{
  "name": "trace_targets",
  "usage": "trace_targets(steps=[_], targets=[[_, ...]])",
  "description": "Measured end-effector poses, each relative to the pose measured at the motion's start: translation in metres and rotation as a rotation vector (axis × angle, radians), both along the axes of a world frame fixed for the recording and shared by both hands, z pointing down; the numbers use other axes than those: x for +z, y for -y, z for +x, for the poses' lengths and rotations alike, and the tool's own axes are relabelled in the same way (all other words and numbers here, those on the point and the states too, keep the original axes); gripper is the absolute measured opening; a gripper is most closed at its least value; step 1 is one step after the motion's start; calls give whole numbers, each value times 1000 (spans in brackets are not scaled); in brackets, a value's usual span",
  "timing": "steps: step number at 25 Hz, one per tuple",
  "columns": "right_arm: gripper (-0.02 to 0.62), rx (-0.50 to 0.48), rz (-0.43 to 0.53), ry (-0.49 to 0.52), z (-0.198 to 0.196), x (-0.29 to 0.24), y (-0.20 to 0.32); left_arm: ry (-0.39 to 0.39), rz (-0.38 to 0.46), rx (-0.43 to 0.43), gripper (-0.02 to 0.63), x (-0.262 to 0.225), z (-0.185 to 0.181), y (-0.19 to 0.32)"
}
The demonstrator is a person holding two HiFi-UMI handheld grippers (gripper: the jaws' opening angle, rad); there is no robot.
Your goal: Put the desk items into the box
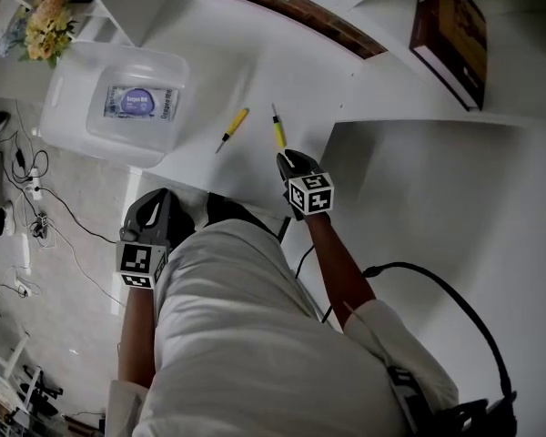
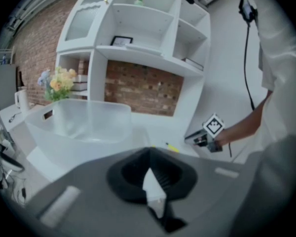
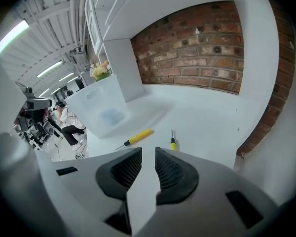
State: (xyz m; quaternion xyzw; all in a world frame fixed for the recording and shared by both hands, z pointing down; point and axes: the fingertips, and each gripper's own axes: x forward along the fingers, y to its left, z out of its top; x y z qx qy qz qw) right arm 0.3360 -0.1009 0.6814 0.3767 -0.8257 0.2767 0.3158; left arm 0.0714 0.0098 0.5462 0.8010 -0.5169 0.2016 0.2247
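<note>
screwdriver (image 3: 173,143), short, with a yellow handle, black collar and thin shaft, lies on the white desk (image 1: 255,71) just ahead of the right gripper (image 3: 149,167), whose jaws stand partly apart with nothing between them. left gripper (image 2: 149,152), nearer the person, has its jaws together, empty. a 2nd, longer yellow screwdriver (image 3: 138,136) lies left, with the translucent box (image 1: 68,80) beyond.

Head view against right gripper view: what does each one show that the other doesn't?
Only the head view: the left gripper, a brown book on the shelf, and the person's torso.
Only the right gripper view: ceiling lights, people in the background, and the right gripper with its jaws apart and nothing between them.
Both: one yellow screwdriver, a second screwdriver, the clear box and the flowers.
</note>
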Motion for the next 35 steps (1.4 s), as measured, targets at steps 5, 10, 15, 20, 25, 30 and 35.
trace_targets(steps=[5, 10, 15, 20, 25, 30, 35], targets=[[97, -22, -45, -41, 7, 31, 8, -6, -25, -3, 3, 7, 6, -1], [108, -30, -86, -79, 12, 58, 14, -6, -47, -8, 3, 11, 6, -2], [130, -41, -117, -121, 16, 80, 20, 0, -65, -38, 3, 15, -2, -5], [135, -34, -151, -147, 21, 97, 26, 6, -81, -64, 3, 18, -7, -9], [135, -20, -184, -178, 27, 111, 28, 9, -90, -89, 3, 20, -12, -11], [74, -23, -200, -221, 32, 119, 26, 14, -103, -110, 3, 23, -18, -15], [69, -38, -186, -210, 29, 115, 26, 15, -104, -120, 3, 25, -20, -16]])
